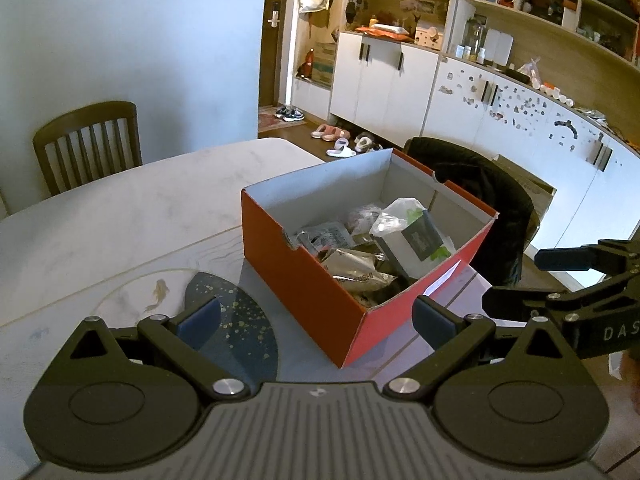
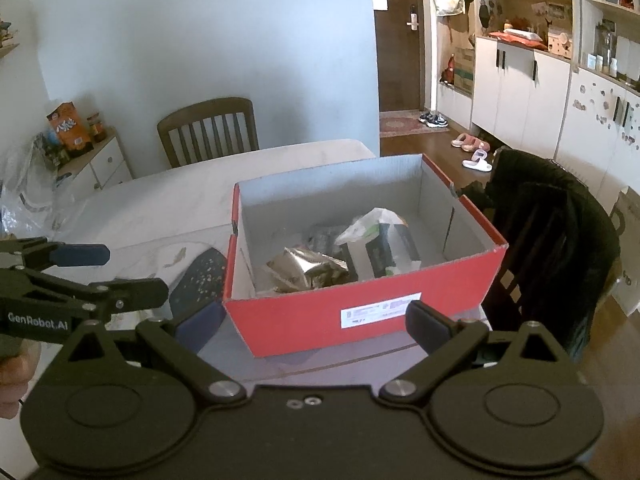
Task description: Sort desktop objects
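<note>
Both hand-held grippers, left [image 1: 316,322] and right [image 2: 316,322], hang spread apart and empty near the red box [image 2: 360,312] on the desk [image 1: 120,208]. Packets [image 2: 308,268] already lie inside; sorting seems nearly done, so next calls for finding any remaining item.

Both wrist views look down along their fingers, close, sharing the red box [image 1: 308,280] [image 2: 360,312].
</note>
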A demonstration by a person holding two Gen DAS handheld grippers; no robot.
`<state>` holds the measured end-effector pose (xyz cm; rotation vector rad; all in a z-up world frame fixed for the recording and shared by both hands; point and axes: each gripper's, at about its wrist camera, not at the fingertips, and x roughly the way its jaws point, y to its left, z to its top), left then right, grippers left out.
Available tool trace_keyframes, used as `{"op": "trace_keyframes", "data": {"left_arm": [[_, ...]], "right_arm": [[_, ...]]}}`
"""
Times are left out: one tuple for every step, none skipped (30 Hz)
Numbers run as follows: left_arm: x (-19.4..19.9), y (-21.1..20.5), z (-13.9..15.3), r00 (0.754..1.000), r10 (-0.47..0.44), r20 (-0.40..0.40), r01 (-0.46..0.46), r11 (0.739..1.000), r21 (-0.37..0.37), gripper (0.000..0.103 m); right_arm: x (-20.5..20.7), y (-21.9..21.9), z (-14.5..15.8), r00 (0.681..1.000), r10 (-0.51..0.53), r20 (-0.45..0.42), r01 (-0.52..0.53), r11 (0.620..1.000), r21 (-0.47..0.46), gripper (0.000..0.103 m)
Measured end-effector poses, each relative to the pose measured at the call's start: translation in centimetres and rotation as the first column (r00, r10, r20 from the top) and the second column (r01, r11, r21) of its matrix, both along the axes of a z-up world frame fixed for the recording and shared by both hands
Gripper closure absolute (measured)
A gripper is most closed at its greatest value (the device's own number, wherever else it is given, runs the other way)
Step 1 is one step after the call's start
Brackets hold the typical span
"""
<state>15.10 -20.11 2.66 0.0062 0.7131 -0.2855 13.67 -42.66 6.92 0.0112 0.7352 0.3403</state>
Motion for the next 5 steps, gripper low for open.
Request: {"op": "trace_keyframes", "data": {"left_arm": [[-0.03, 0.02, 0.01, 1.000, 0.003, 0.000, -0.003, 1.000, 0.002, 0.001], [-0.06, 0.06, 0.01, 1.000, 0.004, 0.000, -0.004, 1.000, 0.003, 0.001], [-0.11, 0.13, 0.01, 1.000, 0.004, -0.001, -0.004, 1.000, 0.003, 0.001], [-0.20, 0.19, 0.04, 1.000, 0.006, 0.000, -0.006, 1.000, 0.004, 0.001], [-0.14, 0.21, 0.02, 1.000, 0.007, 0.001, -0.007, 1.000, 0.005, 0.001]], "right_arm": [[-0.10, -0.06, -0.05, 1.000, -0.001, -0.001, 0.001, 1.000, 0.000, 0.003], [-0.20, -0.05, -0.07, 1.000, -0.003, -0.001, 0.003, 1.000, -0.001, 0.003], [-0.26, -0.06, -0.07, 1.000, -0.004, -0.002, 0.004, 1.000, -0.002, 0.003], [-0.31, -0.06, -0.07, 1.000, -0.005, -0.003, 0.005, 1.000, -0.002, 0.003], [-0.37, -0.04, -0.07, 1.000, -0.007, -0.005, 0.007, 1.000, -0.001, 0.003]]}}
